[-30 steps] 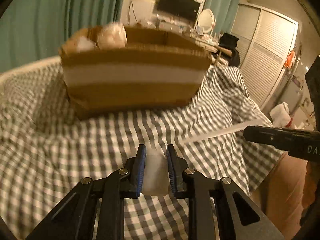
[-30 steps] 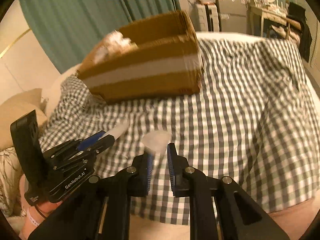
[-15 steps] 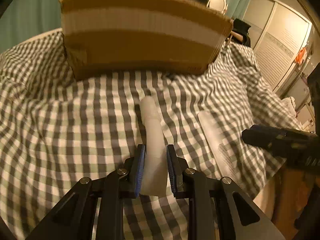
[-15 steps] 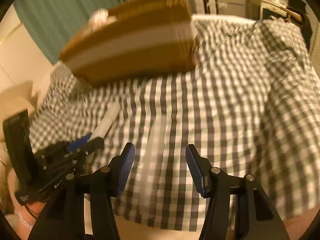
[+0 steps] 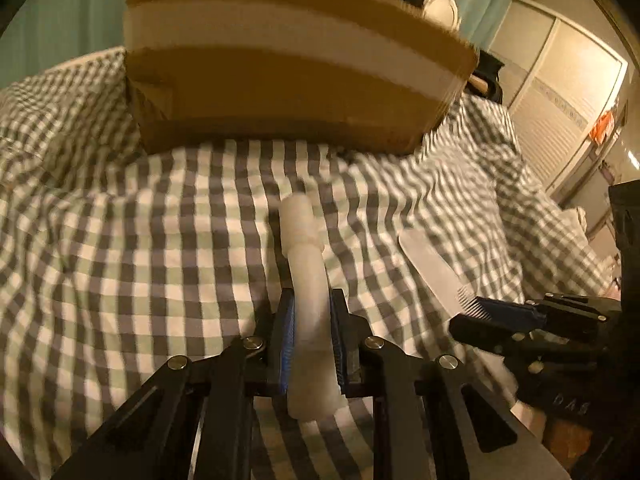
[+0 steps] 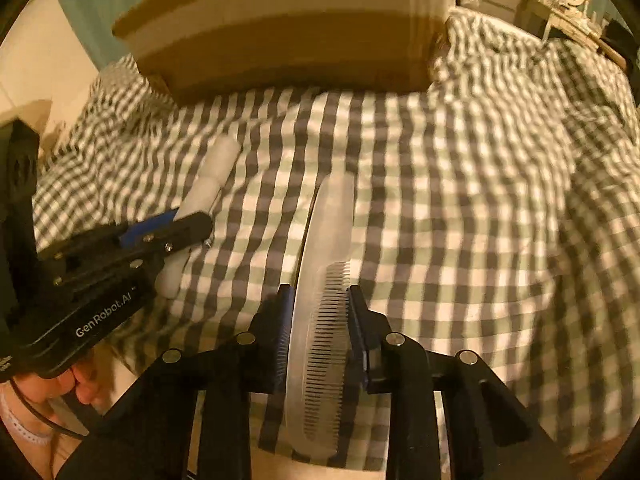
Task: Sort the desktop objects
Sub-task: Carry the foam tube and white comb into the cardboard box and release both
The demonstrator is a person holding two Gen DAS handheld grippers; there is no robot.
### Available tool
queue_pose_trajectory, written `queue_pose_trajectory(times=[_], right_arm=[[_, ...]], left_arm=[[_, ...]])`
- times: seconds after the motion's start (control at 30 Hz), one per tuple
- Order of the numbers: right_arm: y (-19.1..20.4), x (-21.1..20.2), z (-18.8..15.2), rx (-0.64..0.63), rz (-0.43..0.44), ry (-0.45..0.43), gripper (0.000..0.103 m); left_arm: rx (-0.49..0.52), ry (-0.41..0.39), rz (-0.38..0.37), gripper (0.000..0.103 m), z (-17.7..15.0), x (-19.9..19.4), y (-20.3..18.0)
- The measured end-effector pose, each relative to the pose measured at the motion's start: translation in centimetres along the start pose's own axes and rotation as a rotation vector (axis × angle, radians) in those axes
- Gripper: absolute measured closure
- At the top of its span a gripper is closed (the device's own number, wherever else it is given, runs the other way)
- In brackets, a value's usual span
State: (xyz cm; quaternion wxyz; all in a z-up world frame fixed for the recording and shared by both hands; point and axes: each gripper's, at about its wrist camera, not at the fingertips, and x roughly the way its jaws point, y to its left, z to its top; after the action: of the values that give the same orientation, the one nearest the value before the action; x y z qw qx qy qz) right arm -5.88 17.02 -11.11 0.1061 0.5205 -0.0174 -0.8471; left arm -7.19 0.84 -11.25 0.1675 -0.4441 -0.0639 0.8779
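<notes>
The cardboard box is the biggest thing here, sitting on the checked cloth straight ahead of both grippers and well beyond their tips. From this low angle its inside can't be seen, so no telling what's in it.

Next, the clear comb lies flat on the cloth, running lengthwise between the right gripper fingers. Those jaws are closing, pads about at its edges. It looks thin, light, stiff and slick, so gripping across the toothed midsection seems sensible, though it could probably skid on smooth plastic.

Smallest is the white tube, and the left gripper is clamped on its near end, far end pointing toward the box. It's likely light and a bit squashy, so a firm pinch should hold.
</notes>
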Motion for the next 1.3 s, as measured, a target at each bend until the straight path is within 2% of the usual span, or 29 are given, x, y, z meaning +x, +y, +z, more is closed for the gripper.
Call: queue_pose_trajectory(times=[0.03,0.07,0.13,0.3,0.4,0.5,0.57,0.6,0.7,0.77,0.8,0.83,0.9,1.0,1.1,1.3], right_arm=[[-0.2,-1.0,0.2,0.010,0.016,-0.022,0.079],[-0.3,-1.6,0.4,0.018,0.022,-0.037,0.084],[-0.3,-3.0,0.8,0.024,0.034,-0.065,0.100],[0.7,-4.2,2.0,0.004,0.031,-0.088,0.100],[0.3,-3.5,1.6,0.020,0.059,-0.073,0.100],[0.0,-2.0,0.9,0.013,0.054,-0.031,0.082],[-0.1,-0.7,0.4,0.018,0.046,0.009,0.063],[-0.2,-0.1,0.2,0.019,0.048,0.024,0.061],[0.5,1.8,-0.4,-0.008,0.031,0.087,0.060],[1.0,2.6,-0.8,-0.042,-0.005,0.096,0.061],[1.3,2.6,-0.8,-0.058,-0.027,0.093,0.065],[1.5,2.5,-0.7,-0.072,-0.043,0.089,0.077],[1.4,2.2,-0.6,-0.061,-0.036,0.082,0.077],[1.1,1.0,-0.4,-0.043,-0.022,0.045,0.077],[1.0,-1.6,0.7,-0.021,0.011,-0.038,0.077],[2.0,-7.4,6.2,-0.020,0.116,-0.204,0.077]], left_arm=[[0.000,-0.018,-0.009,0.086,0.1,-0.6,-0.1],[-0.001,-0.041,-0.015,0.086,0.2,-1.5,-0.1],[0.003,-0.092,-0.017,0.086,0.9,-3.3,-0.5],[0.011,-0.167,-0.033,0.086,2.6,-5.7,-1.2],[0.016,-0.160,-0.029,0.086,2.5,-5.6,-1.3],[0.014,-0.124,-0.022,0.086,2.0,-4.2,-1.2],[0.005,-0.101,-0.020,0.086,1.6,-3.4,-1.0],[0.002,-0.094,-0.015,0.086,1.4,-3.1,-0.9],[-0.006,-0.073,-0.007,0.086,1.0,-2.3,-0.5],[-0.010,-0.066,-0.007,0.086,0.9,-2.0,-0.4],[-0.010,-0.068,-0.004,0.086,0.8,-2.0,-0.3],[-0.010,-0.070,-0.003,0.086,0.7,-2.1,-0.4],[-0.009,-0.082,0.001,0.086,0.7,-2.4,-0.4],[0.004,-0.111,0.004,0.086,1.1,-3.3,-0.8],[0.014,-0.157,-0.006,0.086,2.1,-4.9,-1.5],[0.012,-0.277,-0.043,0.086,6.4,-8.2,-3.4]])
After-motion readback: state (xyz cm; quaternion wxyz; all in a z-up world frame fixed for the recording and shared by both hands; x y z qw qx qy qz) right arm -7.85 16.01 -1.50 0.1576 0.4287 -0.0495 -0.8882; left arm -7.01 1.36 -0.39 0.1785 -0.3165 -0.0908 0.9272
